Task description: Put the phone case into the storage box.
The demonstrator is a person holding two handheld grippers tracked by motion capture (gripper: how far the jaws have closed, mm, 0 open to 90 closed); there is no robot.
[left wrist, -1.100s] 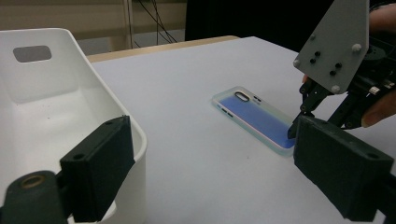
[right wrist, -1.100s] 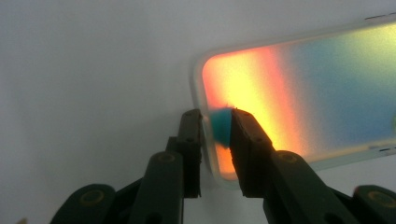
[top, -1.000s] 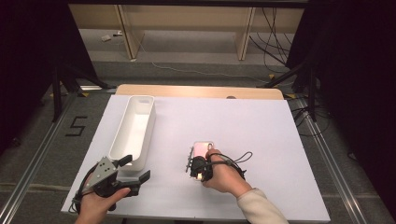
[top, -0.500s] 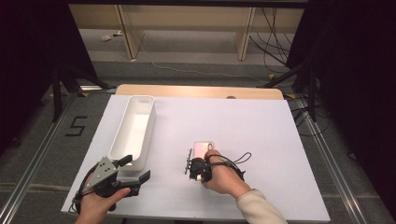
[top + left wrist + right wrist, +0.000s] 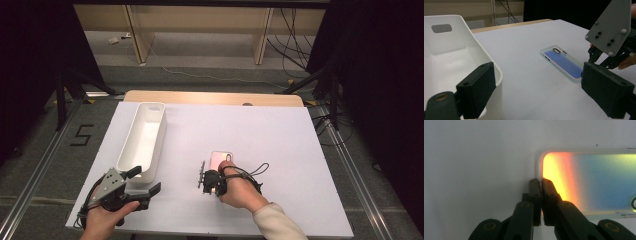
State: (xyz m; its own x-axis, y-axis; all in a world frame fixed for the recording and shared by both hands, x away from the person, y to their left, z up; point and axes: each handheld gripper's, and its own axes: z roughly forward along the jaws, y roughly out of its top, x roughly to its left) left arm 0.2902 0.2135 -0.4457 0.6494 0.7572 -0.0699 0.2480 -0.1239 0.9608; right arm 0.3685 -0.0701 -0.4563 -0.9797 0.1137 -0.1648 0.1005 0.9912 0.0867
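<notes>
The white table carried everything in the high view. Largest item on it: a long white bin, lying lengthwise at the left half, open side up; in the left gripper view its near wall showed a handle cut-out at the far end.

Left gripper rested at the table's near left corner, held in the person's left hand, just beside the near end of the bin. Its jaws stood spread wide apart with nothing between them; in the left gripper view one pad sat against the bin's rim and the other toward the phone case.

Right gripper lay near the table's middle, a little toward the person, held in the right hand, cable looping off to the right. Its jaws had just been closing and were now pinched on the near short edge of the phone case; in the right gripper view the two pads met at the case's rim.

The phone case lay flat on the table, well right of the bin, camera cut-out at its far end, surface iridescent pink to blue.
</notes>
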